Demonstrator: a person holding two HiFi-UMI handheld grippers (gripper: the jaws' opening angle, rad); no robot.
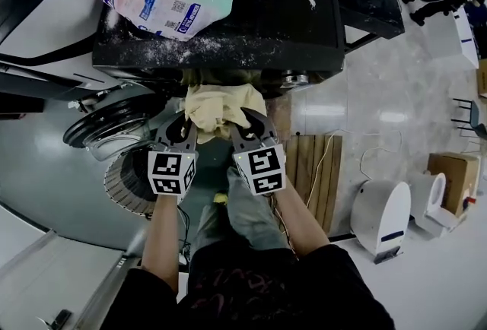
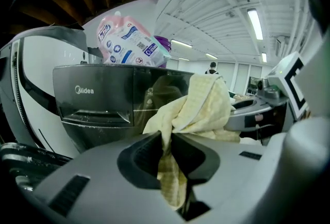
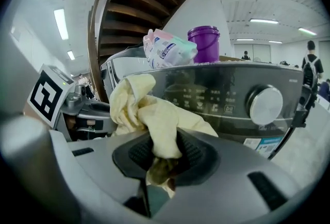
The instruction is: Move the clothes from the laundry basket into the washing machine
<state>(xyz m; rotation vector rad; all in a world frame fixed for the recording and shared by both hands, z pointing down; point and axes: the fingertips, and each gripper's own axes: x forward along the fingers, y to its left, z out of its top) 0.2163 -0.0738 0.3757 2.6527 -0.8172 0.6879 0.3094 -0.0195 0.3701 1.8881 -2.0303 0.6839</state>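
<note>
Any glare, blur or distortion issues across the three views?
Head view: dim overall, washing machine top nearly black, glare on the floor. Left gripper view: heavy fisheye, ceiling light blown out, yellow cloth sharp. Right gripper view: fisheye vignette, dial glints.

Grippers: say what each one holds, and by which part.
Both are shut on one cloth: the left gripper pinches a fold on its left side, the right gripper a bunched fold on its right side.
</note>
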